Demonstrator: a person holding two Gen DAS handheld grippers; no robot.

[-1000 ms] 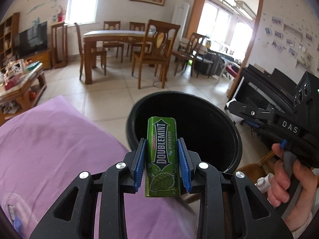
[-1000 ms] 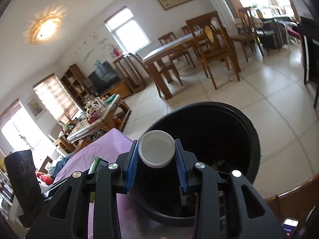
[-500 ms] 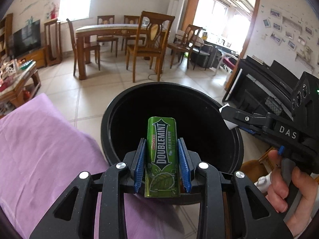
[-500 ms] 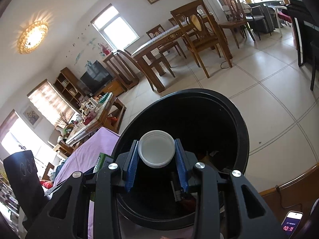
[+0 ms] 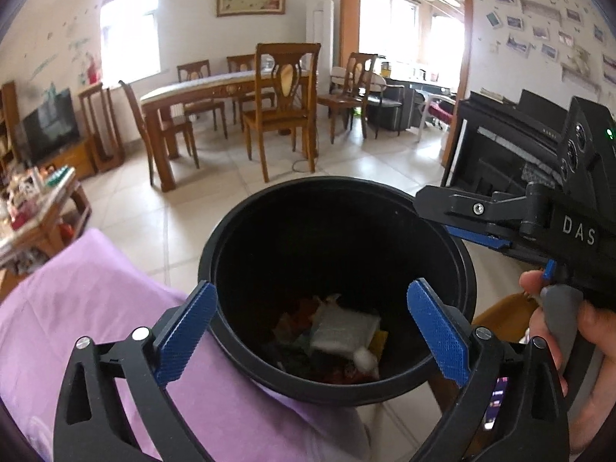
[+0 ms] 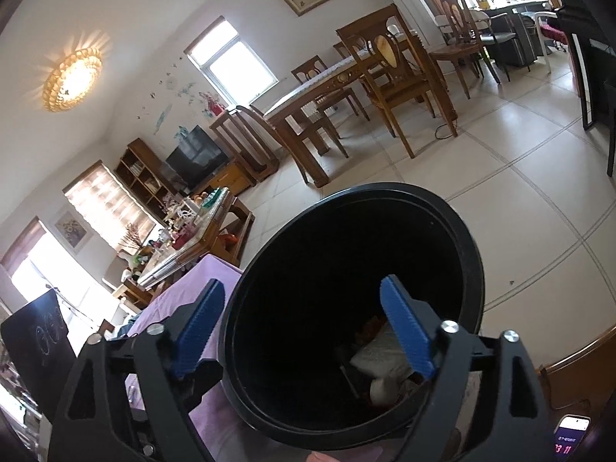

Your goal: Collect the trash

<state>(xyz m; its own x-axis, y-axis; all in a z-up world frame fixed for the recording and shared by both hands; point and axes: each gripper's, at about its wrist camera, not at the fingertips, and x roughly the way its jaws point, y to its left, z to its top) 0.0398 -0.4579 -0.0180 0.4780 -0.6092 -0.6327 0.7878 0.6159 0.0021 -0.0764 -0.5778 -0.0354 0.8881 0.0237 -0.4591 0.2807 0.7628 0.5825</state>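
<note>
— Where's the trash?
— Piled at the bottom of the black bin [image 5: 454, 254], a white wad [image 5: 342, 331] on top.
— The jaws?
— Left gripper [image 5: 312, 327] and right gripper [image 6: 304, 331] both spread wide above the bin, holding nothing.

A: What colours show?
B: A black trash bin [image 5: 338, 208] beside a plain lilac cloth [image 5: 77, 300]; black grippers with ridged blue pads [image 5: 437, 333].
A: Inside?
B: White, orange and red scraps [image 5: 338, 331].
</note>
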